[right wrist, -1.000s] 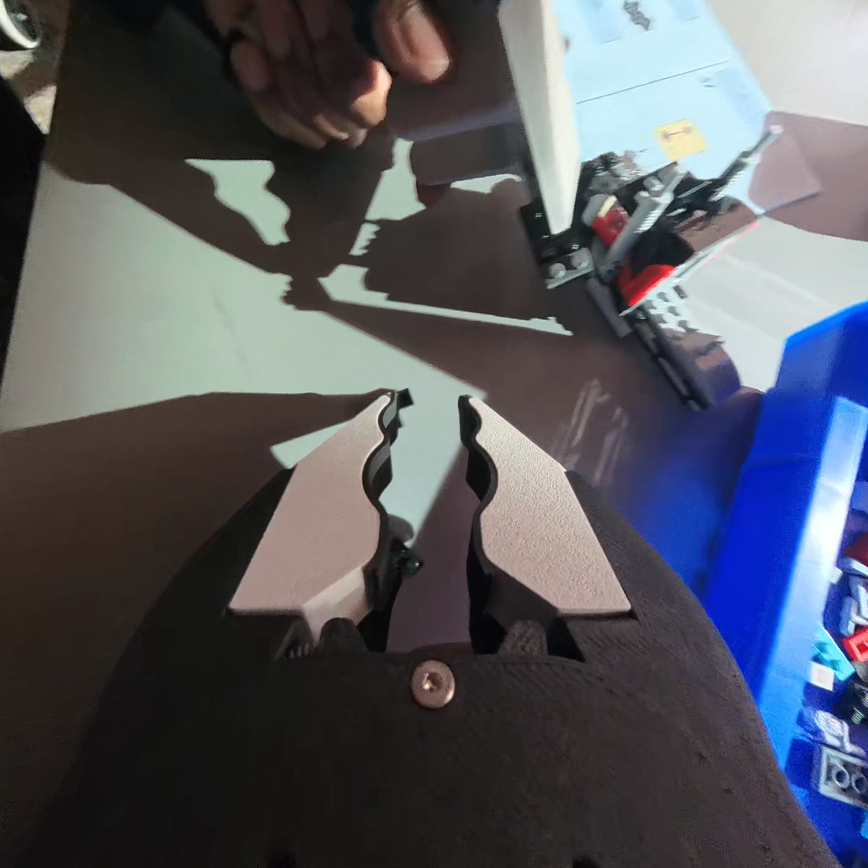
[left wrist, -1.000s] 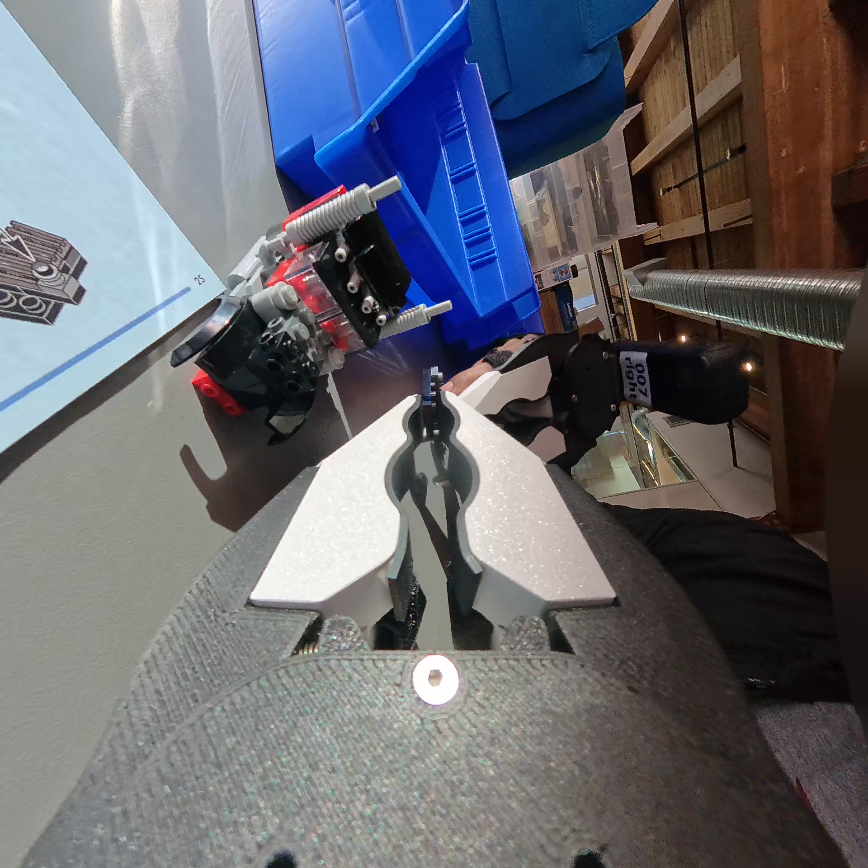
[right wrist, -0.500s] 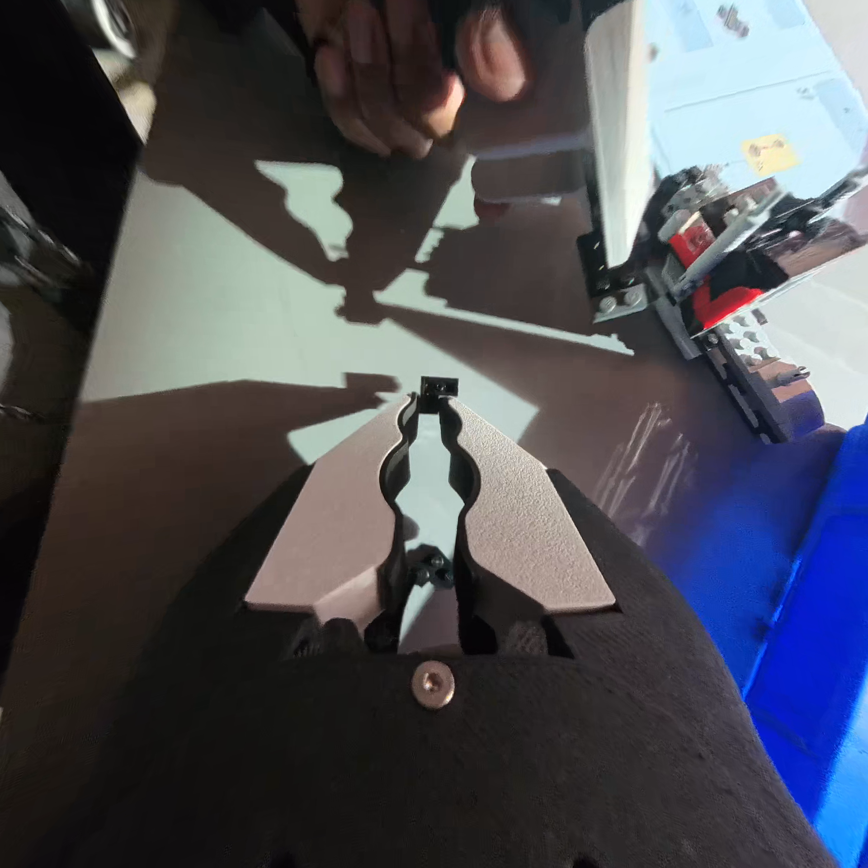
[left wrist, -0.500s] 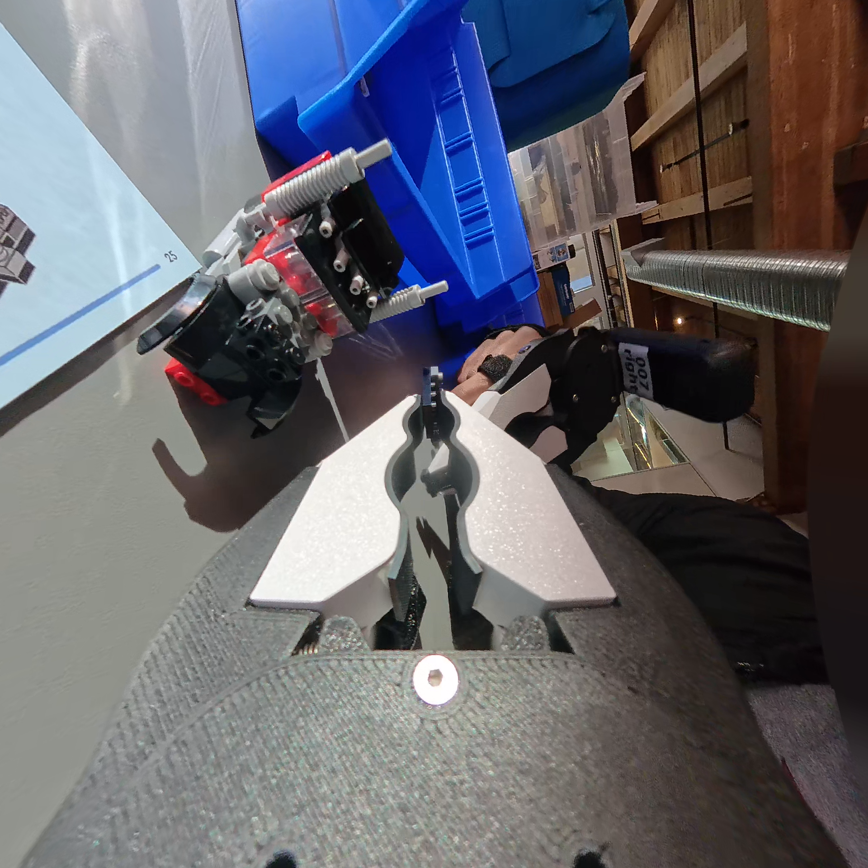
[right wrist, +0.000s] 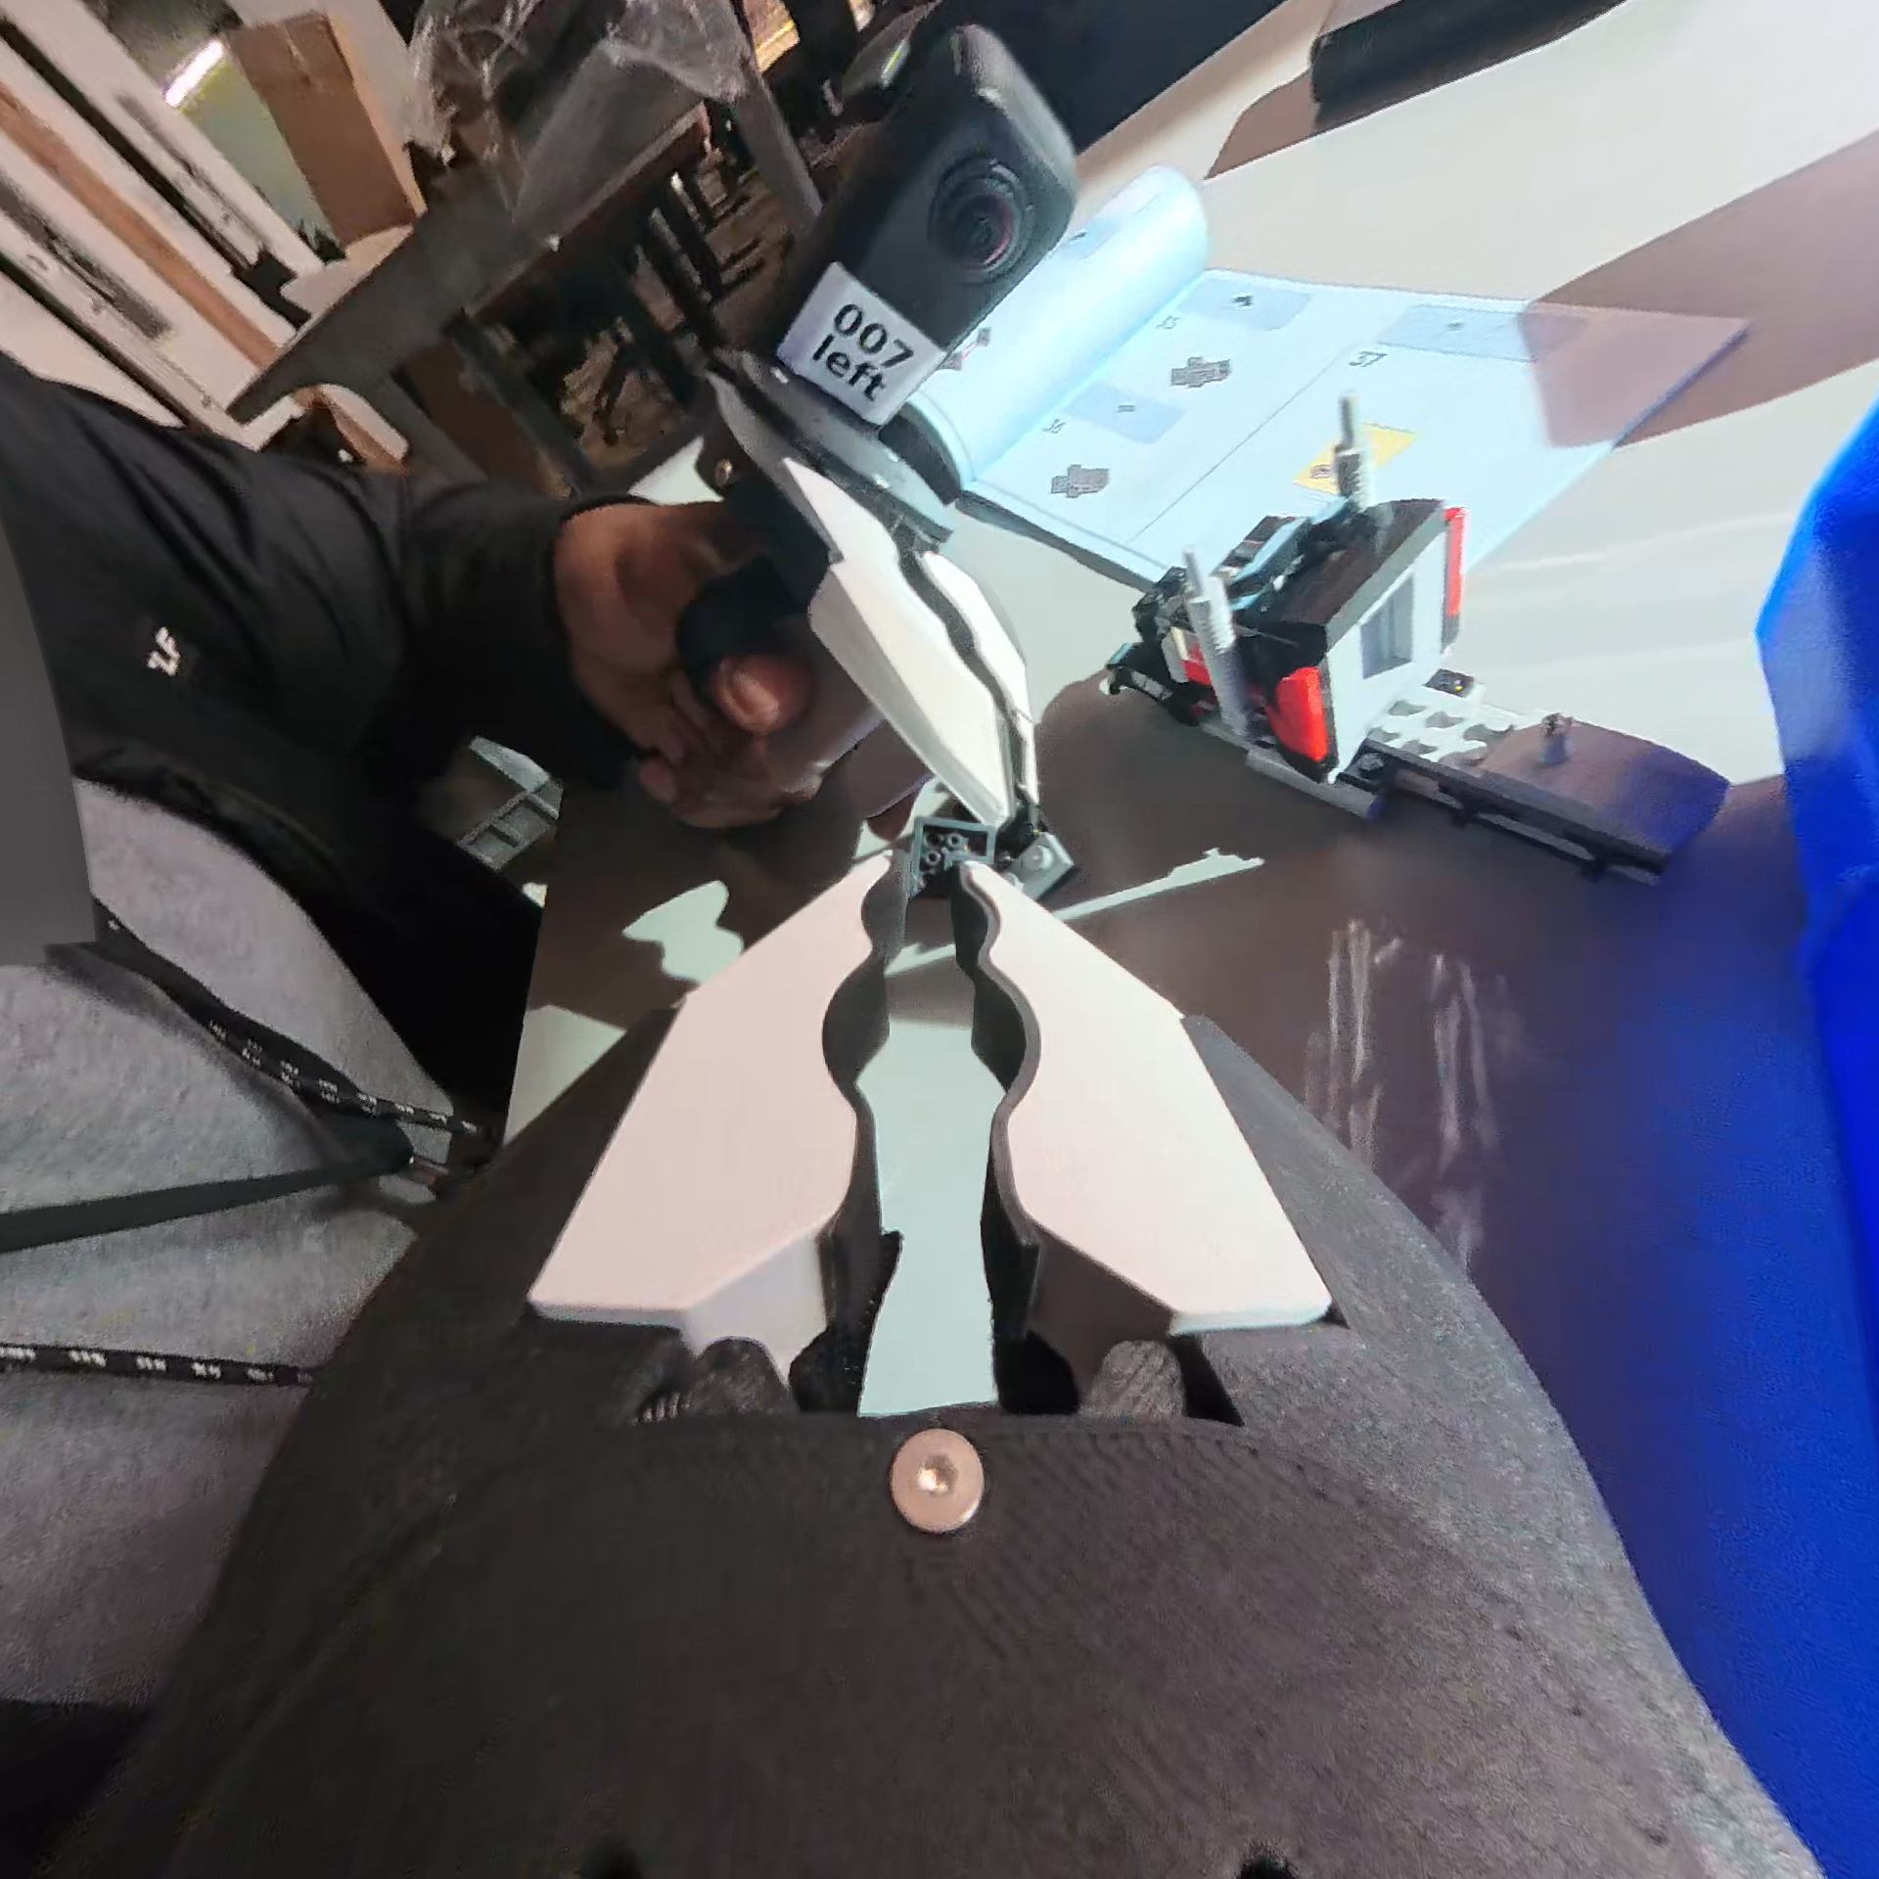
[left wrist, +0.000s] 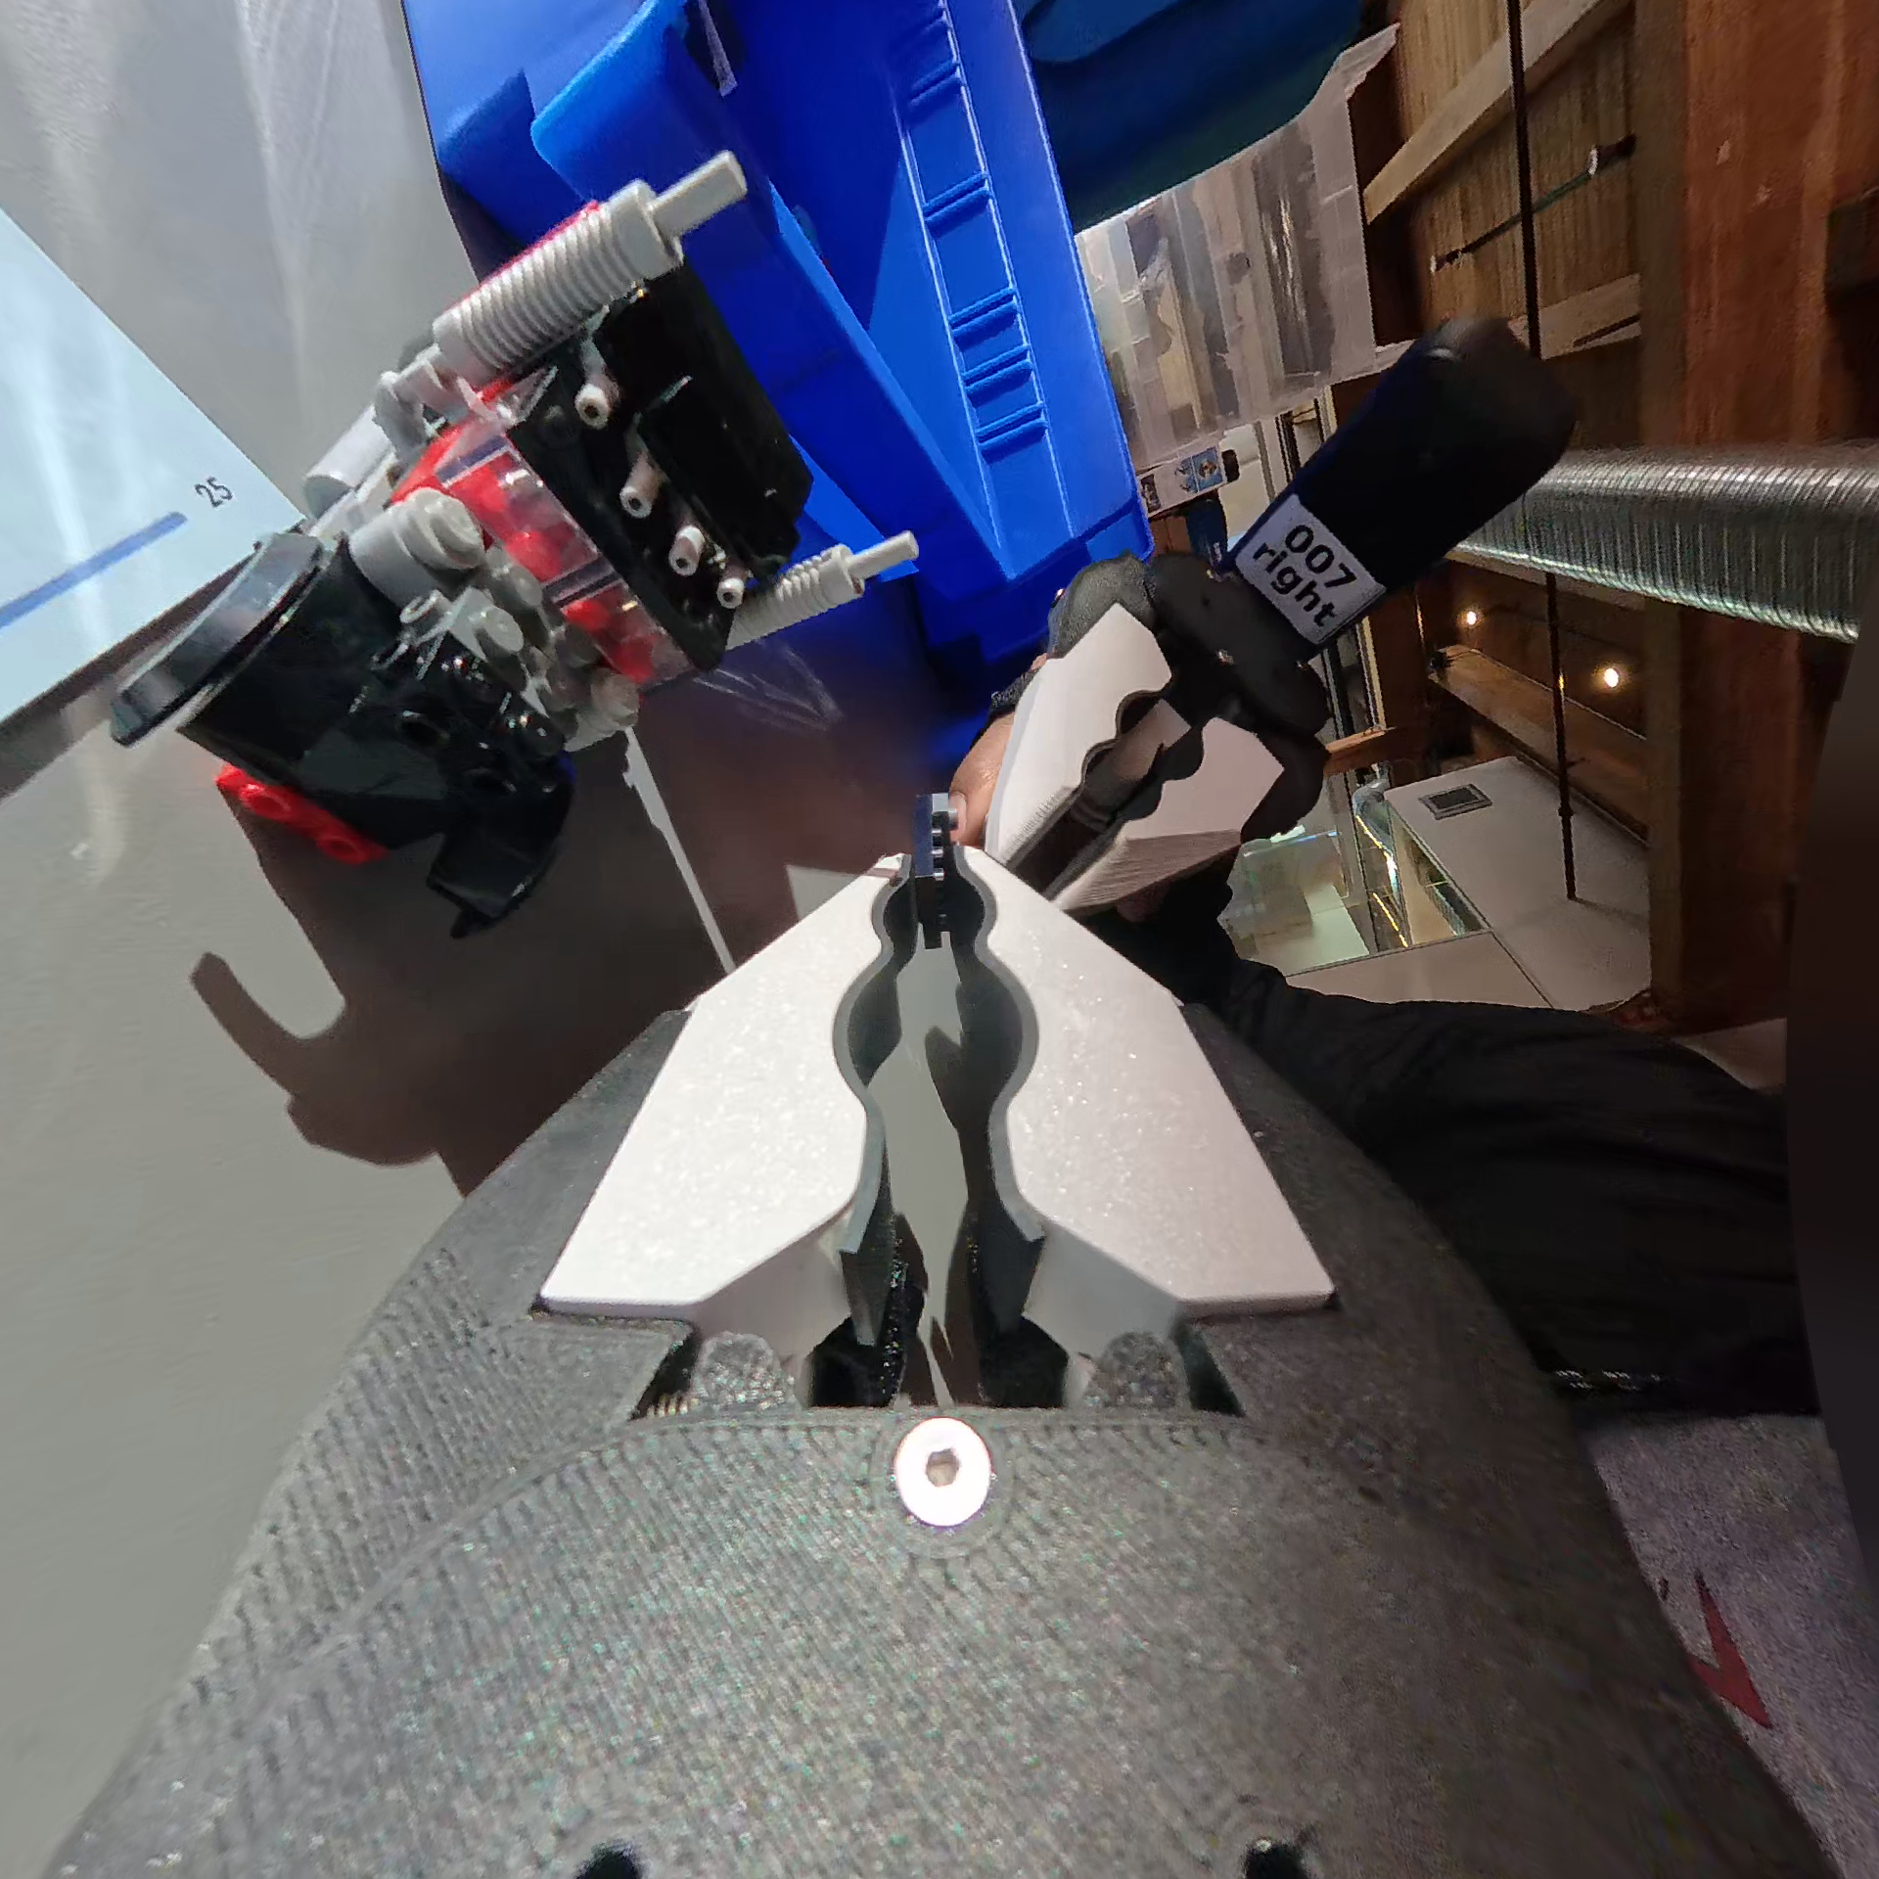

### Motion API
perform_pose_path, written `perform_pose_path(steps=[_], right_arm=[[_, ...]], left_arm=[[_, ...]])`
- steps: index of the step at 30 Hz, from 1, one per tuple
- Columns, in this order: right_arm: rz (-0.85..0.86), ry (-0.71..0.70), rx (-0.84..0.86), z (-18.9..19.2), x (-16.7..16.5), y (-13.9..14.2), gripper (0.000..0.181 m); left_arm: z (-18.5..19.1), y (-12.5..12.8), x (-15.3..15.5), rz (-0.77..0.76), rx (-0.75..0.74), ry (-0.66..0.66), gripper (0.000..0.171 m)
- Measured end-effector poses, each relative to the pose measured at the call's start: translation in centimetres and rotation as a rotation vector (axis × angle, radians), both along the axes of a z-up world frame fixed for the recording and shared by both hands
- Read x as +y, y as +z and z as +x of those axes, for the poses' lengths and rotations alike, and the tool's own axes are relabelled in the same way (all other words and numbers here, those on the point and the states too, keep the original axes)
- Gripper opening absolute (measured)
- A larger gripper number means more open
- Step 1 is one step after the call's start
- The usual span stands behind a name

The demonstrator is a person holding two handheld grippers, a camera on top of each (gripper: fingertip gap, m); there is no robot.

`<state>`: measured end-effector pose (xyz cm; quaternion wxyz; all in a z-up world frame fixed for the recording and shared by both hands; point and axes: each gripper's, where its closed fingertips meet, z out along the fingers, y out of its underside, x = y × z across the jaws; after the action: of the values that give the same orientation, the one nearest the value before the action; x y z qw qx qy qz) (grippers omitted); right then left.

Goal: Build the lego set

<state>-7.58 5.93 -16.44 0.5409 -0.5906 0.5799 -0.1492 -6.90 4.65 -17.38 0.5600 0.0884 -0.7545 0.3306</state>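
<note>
In the left wrist view my left gripper (left wrist: 933, 885) is shut on a small dark blue plate (left wrist: 933, 849), held edge-on above the table. My right gripper (left wrist: 1139, 752) comes in close from the right. In the right wrist view my right gripper (right wrist: 937, 880) is shut on a small dark brick (right wrist: 951, 846) at its tips. The left gripper (right wrist: 1022, 813) points down at it, and its plate (right wrist: 1045, 864) sits right beside the brick. I cannot tell if they touch. The part-built red, black and grey truck (left wrist: 488, 569) (right wrist: 1342, 651) stands on the table beyond.
The open instruction booklet (right wrist: 1271, 376) (left wrist: 71, 488) lies behind the truck. A blue parts bin (left wrist: 895, 305) (right wrist: 1830, 763) stands close beside the truck. A person's hand (right wrist: 691, 651) and black sleeve hold the left gripper. The grey table (left wrist: 153, 1118) stretches to the left. Left and right tips are no more than a few centimetres apart.
My right gripper closed on the small dark brick, lifted it and swung round to face the left gripper. The left gripper kept its plate and moved nearer the truck.
</note>
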Motion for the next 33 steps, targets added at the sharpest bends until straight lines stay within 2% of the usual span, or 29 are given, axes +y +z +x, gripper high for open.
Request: perform_pose_path(steps=[6,17,21,25,33], right_arm=[[0.009,-0.044,-0.009,0.4,-0.7,0.0,0.009],[-0.352,-0.11,-0.098,0.8,-2.3,0.4,0.009],[-0.464,-0.084,-0.126,0.8,-1.8,0.6,0.009],[-0.369,-0.047,-0.124,0.9,-0.5,0.7,0.009],[0.034,-0.035,-0.079,1.3,1.0,1.1,0.009]], left_arm=[[-0.2,0.3,0.0,0.001,0.035,-0.003,0.005],[0.0,0.6,-0.1,0.007,0.085,0.006,0.005],[0.3,0.7,-0.3,0.01,0.105,0.027,0.005],[0.8,1.1,-0.6,0.011,0.163,0.066,0.005],[1.2,2.2,-1.0,-0.033,0.249,0.121,0.005]])
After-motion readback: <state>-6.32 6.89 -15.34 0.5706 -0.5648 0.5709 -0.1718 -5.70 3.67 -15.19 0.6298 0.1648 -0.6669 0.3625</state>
